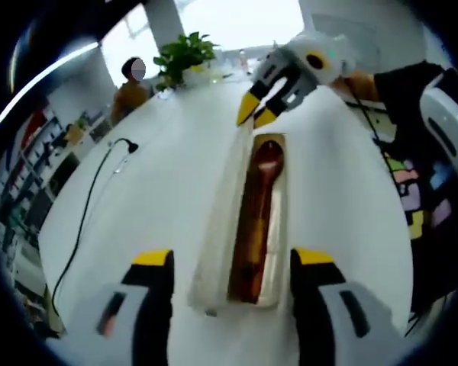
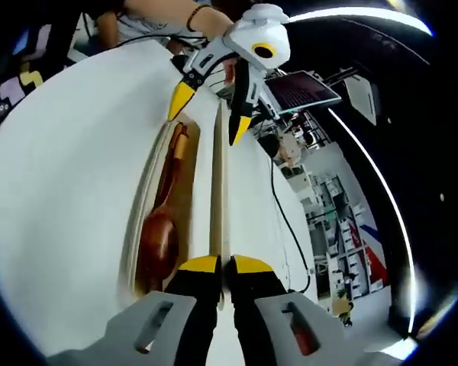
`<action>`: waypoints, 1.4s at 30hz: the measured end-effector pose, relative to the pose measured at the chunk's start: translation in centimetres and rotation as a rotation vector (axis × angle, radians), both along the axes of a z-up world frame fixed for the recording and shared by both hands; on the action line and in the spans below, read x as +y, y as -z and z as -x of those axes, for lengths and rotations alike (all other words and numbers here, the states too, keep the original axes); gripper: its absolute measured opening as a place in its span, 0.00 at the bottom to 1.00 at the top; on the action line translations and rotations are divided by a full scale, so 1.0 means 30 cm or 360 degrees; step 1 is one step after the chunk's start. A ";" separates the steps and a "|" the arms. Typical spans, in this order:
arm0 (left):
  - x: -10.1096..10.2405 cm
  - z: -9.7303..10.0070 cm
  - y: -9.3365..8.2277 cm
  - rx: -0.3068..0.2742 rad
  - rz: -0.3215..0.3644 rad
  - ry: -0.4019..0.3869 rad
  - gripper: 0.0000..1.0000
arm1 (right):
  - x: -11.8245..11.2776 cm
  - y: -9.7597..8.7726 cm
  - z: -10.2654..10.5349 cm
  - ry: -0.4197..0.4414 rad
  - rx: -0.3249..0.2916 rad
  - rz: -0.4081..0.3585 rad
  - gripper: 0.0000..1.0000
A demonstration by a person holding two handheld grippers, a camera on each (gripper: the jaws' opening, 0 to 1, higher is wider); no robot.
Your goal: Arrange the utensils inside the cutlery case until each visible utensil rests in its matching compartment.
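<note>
A long cream cutlery case (image 1: 282,229) lies on the white table (image 1: 160,168) with a brown wooden spoon (image 1: 263,191) inside it, bowl toward the far end. Its pale lid (image 1: 217,213) stands up along the case's left side. My left gripper (image 1: 233,258) is open, its jaws set wide on either side of the case's near end. At the far end my right gripper (image 1: 256,114) has its yellow tips pinched together. In the right gripper view, my right gripper (image 2: 225,264) is shut on the thin lid (image 2: 221,191) edge, beside the spoon (image 2: 160,236). The left gripper (image 2: 210,114) straddles the far end.
A black cable (image 1: 84,221) trails over the table's left part. A potted plant (image 1: 185,53) and a seated person (image 1: 130,91) are at the far edge. A person's dark sleeve (image 1: 412,99) is at right. A laptop (image 2: 298,90) sits beyond the table.
</note>
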State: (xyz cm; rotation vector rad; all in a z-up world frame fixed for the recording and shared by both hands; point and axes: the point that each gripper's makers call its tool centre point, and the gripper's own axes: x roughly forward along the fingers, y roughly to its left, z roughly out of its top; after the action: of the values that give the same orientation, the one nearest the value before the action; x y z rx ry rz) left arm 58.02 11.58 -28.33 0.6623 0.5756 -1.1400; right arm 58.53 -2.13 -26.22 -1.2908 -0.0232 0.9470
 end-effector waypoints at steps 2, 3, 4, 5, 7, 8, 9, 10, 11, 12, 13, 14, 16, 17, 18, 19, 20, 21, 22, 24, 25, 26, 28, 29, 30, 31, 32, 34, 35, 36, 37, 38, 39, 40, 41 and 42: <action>0.002 0.006 0.015 0.0046 -0.0006 0.0003 0.73 | -0.011 0.009 0.009 0.0014 0.0001 -0.0032 0.02; 0.002 0.007 0.020 0.0060 -0.0007 -0.0006 0.72 | -0.016 0.011 0.013 0.0008 -0.0013 -0.0040 0.02; 0.002 0.007 0.027 0.0074 -0.0010 -0.0020 0.73 | -0.018 0.012 0.017 0.0004 -0.0035 -0.0038 0.02; 0.001 0.007 0.031 0.0078 -0.0016 -0.0022 0.73 | -0.024 0.001 0.016 0.0003 -0.0108 -0.0016 0.02; -0.001 0.012 0.039 0.0088 -0.0023 -0.0010 0.73 | -0.028 -0.007 0.025 0.0005 -0.0202 0.0016 0.02; -0.004 0.018 0.046 0.0101 -0.0024 -0.0001 0.73 | -0.025 -0.006 0.033 -0.0004 -0.0221 0.0016 0.02; -0.007 0.027 0.053 0.0121 -0.0030 0.0011 0.73 | -0.025 -0.004 0.040 -0.0013 -0.0231 0.0015 0.02; -0.008 0.031 0.063 0.0134 -0.0046 0.0016 0.74 | -0.024 -0.002 0.046 -0.0019 -0.0235 0.0015 0.02; -0.004 0.030 0.072 0.0140 -0.0072 0.0003 0.77 | -0.018 -0.002 0.053 -0.0029 -0.0246 0.0024 0.03; -0.003 0.027 0.078 0.0144 -0.0084 -0.0018 0.81 | -0.014 -0.009 0.055 -0.0043 -0.0296 0.0043 0.03; -0.005 0.027 0.083 0.0152 -0.0085 -0.0021 0.82 | -0.012 -0.015 0.059 -0.0044 -0.0349 0.0064 0.03; -0.008 0.030 0.087 0.0163 -0.0083 -0.0019 0.81 | -0.009 -0.015 0.062 -0.0041 -0.0369 0.0071 0.03; -0.015 0.036 0.094 0.0175 -0.0079 -0.0008 0.80 | -0.006 -0.019 0.063 -0.0041 -0.0412 0.0089 0.03; -0.019 0.037 0.097 0.0176 -0.0081 -0.0007 0.79 | -0.004 -0.019 0.065 -0.0040 -0.0432 0.0100 0.03; -0.019 0.037 0.098 0.0173 -0.0085 -0.0002 0.78 | -0.001 -0.023 0.068 -0.0043 -0.0472 0.0118 0.03; -0.022 0.037 0.100 0.0167 -0.0090 0.0005 0.77 | -0.002 -0.026 0.069 -0.0040 -0.0521 0.0152 0.03; -0.025 0.038 0.102 0.0164 -0.0093 0.0011 0.76 | -0.004 -0.027 0.070 -0.0028 -0.0558 0.0171 0.03; -0.028 0.039 0.105 0.0164 -0.0097 0.0017 0.76 | 0.000 -0.029 0.073 -0.0040 -0.0590 0.0182 0.03; -0.032 0.041 0.107 0.0166 -0.0097 0.0025 0.76 | 0.000 -0.027 0.076 -0.0044 -0.0597 0.0188 0.03; -0.037 0.044 0.113 0.0173 -0.0099 0.0030 0.75 | 0.000 -0.031 0.085 -0.0044 -0.0601 0.0178 0.03; -0.039 0.045 0.117 0.0175 -0.0106 0.0034 0.73 | -0.002 -0.029 0.085 -0.0051 -0.0617 0.0184 0.03; -0.039 0.044 0.120 0.0174 -0.0112 0.0034 0.71 | -0.004 -0.029 0.083 -0.0056 -0.0635 0.0191 0.03; -0.040 0.041 0.125 0.0165 -0.0119 0.0044 0.70 | -0.010 -0.028 0.080 -0.0051 -0.0668 0.0201 0.03; -0.044 0.040 0.128 0.0179 -0.0113 0.0041 0.70 | -0.011 -0.032 0.081 -0.0051 -0.0694 0.0201 0.03; -0.047 0.040 0.129 0.0188 -0.0107 0.0041 0.70 | -0.009 -0.037 0.078 -0.0054 -0.0725 0.0207 0.03; -0.050 0.039 0.130 0.0196 -0.0099 0.0039 0.70 | -0.006 -0.037 0.078 -0.0050 -0.0731 0.0214 0.03; -0.052 0.038 0.132 0.0205 -0.0098 0.0036 0.70 | -0.005 -0.041 0.074 -0.0045 -0.0751 0.0224 0.03; -0.055 0.037 0.133 0.0216 -0.0097 0.0033 0.70 | 0.001 -0.044 0.069 -0.0050 -0.0795 0.0258 0.03; -0.057 0.036 0.133 0.0219 -0.0098 0.0029 0.70 | 0.001 -0.042 0.067 -0.0050 -0.0807 0.0282 0.03; -0.057 0.037 0.134 0.0223 -0.0100 0.0028 0.70 | 0.000 -0.038 0.069 -0.0050 -0.0820 0.0292 0.03; -0.058 0.038 0.134 0.0227 -0.0102 0.0028 0.70 | -0.002 -0.034 0.070 -0.0049 -0.0820 0.0295 0.03; -0.059 0.037 0.135 0.0231 -0.0102 0.0022 0.70 | -0.003 -0.030 0.072 -0.0052 -0.0803 0.0292 0.03; -0.060 0.036 0.136 0.0235 -0.0101 0.0011 0.70 | -0.010 -0.026 0.074 -0.0051 -0.0788 0.0280 0.03; -0.061 0.036 0.135 0.0238 -0.0101 0.0011 0.70 | -0.013 -0.024 0.075 -0.0051 -0.0788 0.0279 0.03; -0.062 0.035 0.136 0.0242 -0.0098 0.0005 0.69 | -0.019 -0.020 0.076 -0.0056 -0.0790 0.0281 0.03; -0.063 0.035 0.136 0.0249 -0.0095 0.0000 0.67 | -0.021 -0.016 0.078 -0.0066 -0.0794 0.0287 0.03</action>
State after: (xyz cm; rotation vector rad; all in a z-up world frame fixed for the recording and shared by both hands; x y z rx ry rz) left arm 56.97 9.69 -32.41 0.6280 0.7449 -1.1851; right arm 56.18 -2.75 -25.75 -1.6742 -0.3595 0.6519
